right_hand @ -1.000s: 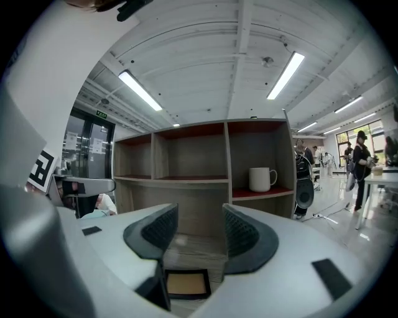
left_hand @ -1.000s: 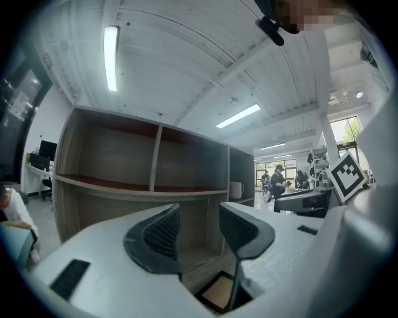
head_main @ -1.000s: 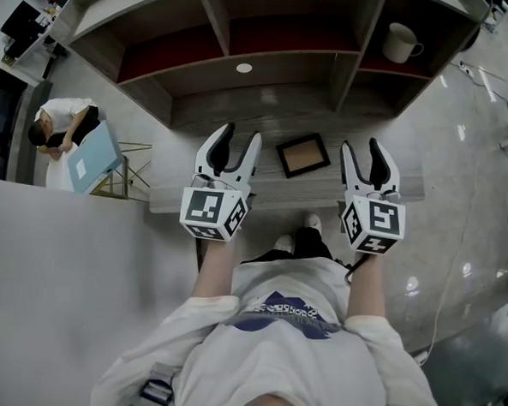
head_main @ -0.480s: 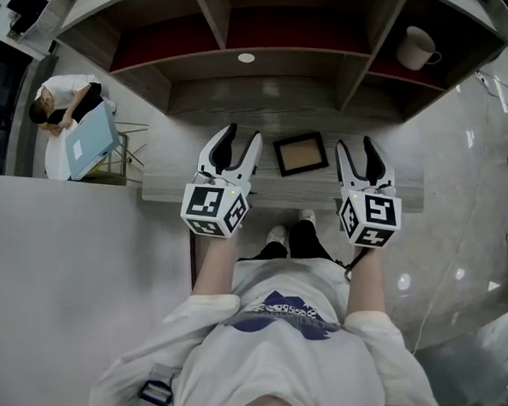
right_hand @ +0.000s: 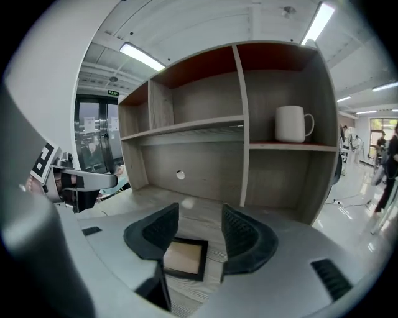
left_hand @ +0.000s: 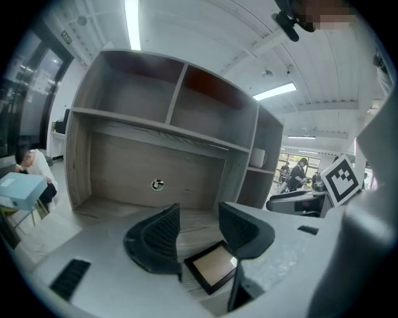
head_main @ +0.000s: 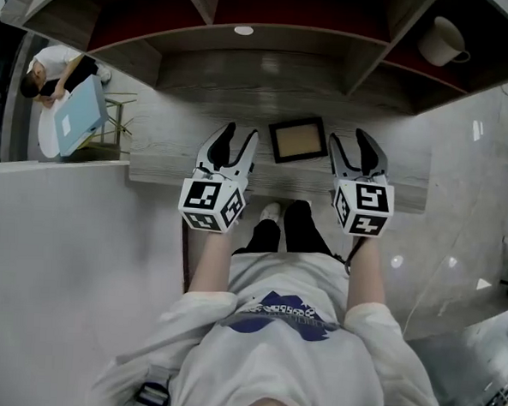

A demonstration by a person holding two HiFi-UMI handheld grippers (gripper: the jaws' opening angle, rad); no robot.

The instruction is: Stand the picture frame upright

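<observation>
Wood-grain shelving (head_main: 271, 70) with dark red upper panels fills the top of the head view, its compartments opening toward the person who stands before it. Below it runs a pale grey-wood desk (head_main: 171, 150), its front edge just ahead of the person's dark trousers and white shirt.

To the far left, a bystander (head_main: 52, 65) bends over a light blue box (head_main: 75, 114).

Both hand-held tools reach out over the desk. The left gripper (head_main: 239, 137) hangs with its fingers spread and nothing between them; its own view (left_hand: 199, 214) shows bare desk and part of the frame through the gap. The right gripper (head_main: 350, 139) is likewise released, jaws parted and empty, with the frame in sight below the gap in its own view (right_hand: 200, 214).

The picture frame (head_main: 297, 140) lies flat and face up on the desk, between the two grippers and near the front edge, black-bordered around a tan panel. It shows low and right of centre from the left gripper (left_hand: 212, 266) and slightly left of centre from the right (right_hand: 184, 257).

A white mug (head_main: 442, 40) stands upright in the right-hand compartment, handle to the right in the right gripper view (right_hand: 292, 123).

A round cable hole (left_hand: 158, 184) marks the back panel.
</observation>
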